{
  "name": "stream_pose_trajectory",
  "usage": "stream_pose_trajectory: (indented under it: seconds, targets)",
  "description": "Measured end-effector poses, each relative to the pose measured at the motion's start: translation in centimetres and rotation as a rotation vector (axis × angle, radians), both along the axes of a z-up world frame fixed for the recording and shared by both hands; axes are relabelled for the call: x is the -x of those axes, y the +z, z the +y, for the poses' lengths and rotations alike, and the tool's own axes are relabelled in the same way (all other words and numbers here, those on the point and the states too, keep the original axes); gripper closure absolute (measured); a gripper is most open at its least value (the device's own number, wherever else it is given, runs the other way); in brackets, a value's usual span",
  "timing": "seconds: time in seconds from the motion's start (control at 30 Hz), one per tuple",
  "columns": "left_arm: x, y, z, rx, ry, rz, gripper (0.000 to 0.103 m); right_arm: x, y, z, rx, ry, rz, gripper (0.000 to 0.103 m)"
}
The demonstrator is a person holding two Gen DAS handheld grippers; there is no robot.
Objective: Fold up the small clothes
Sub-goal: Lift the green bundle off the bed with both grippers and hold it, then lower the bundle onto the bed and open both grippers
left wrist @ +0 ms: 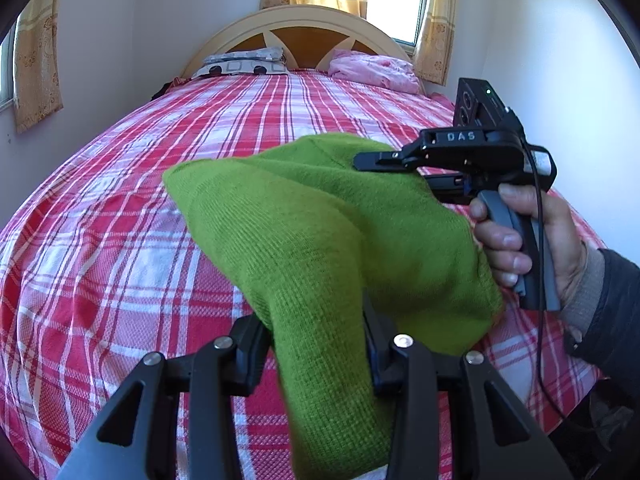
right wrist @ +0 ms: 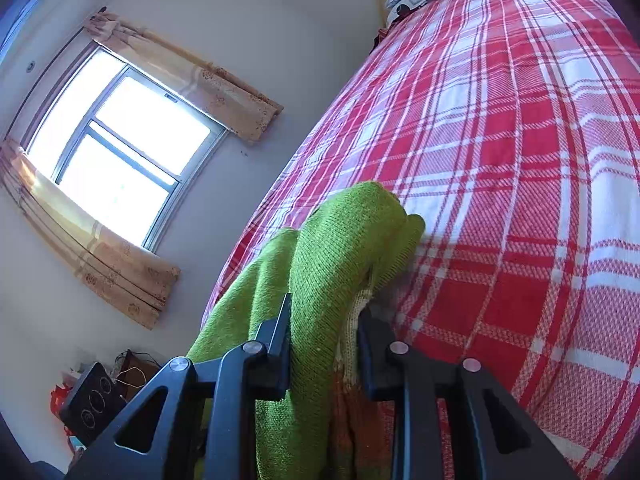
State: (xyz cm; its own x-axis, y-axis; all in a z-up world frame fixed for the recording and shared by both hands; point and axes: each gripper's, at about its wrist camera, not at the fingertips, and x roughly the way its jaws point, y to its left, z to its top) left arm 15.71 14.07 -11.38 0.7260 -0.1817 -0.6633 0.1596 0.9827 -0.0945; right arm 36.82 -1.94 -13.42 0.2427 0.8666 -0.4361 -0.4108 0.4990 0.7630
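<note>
Green knit fills the middle of both views: a small green garment point(left wrist: 320, 232) is lifted above the red-and-white plaid bedspread point(left wrist: 120, 240), held at two ends. In the left wrist view the left gripper point(left wrist: 316, 344) is clenched on a bunched part of the cloth, which runs down between its black fingers point(left wrist: 252, 344) toward 6 o'clock. From there the fabric rises toward 1 o'clock, where the right gripper point(left wrist: 376, 164) meets it; a bare hand point(left wrist: 528, 240) wraps the grey handle at 3 o'clock, and a black cable hangs from it.

In the right wrist view the right gripper point(right wrist: 324, 340) is clamped on the same garment point(right wrist: 340, 248), whose folds rise toward 12 o'clock between the two fingers point(right wrist: 276, 344). A pale knit edge and an orange-brown patch show at the inner side, by the finger nearer 3 o'clock.

Toward 12 o'clock in the left view lie a grey patterned pillow point(left wrist: 244, 62) and a pink bundle point(left wrist: 372, 68) against the cream headboard point(left wrist: 296, 20). A curtained window point(right wrist: 116, 152) sits at 9 o'clock in the right view.
</note>
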Motion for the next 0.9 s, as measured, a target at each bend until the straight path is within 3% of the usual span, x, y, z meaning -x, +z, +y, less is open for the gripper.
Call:
stream_pose_trajectory:
  seconds: [0.3, 0.47, 0.67, 0.73, 0.9]
  targets:
    - [0.4, -1.3, 0.5, 0.009, 0.005, 0.017, 0.06, 0.2, -1.3, -0.3, 0.038, -0.024, 0.018, 0.076]
    - [0.3, -1.5, 0.6, 0.02, 0.025, 0.031, 0.049, 0.2, -1.6, -0.1, 0.08, -0.044, 0.011, 0.075]
    - [0.7, -0.8, 0.2, -0.033, 0.038, 0.014, 0.038, 0.5, -2.0, -0.5, 0.146, -0.078, 0.018, 0.072]
    - [1.0, -0.2, 0.2, -0.057, 0.053, -0.002, 0.035, 0.7, -1.9, -0.6, 0.156, -0.083, 0.009, 0.066]
    - [1.4, 1.8, 2.2, -0.035, 0.132, -0.076, 0.021, 1.4, -2.0, -0.8, 0.204, -0.08, -0.01, 0.065]
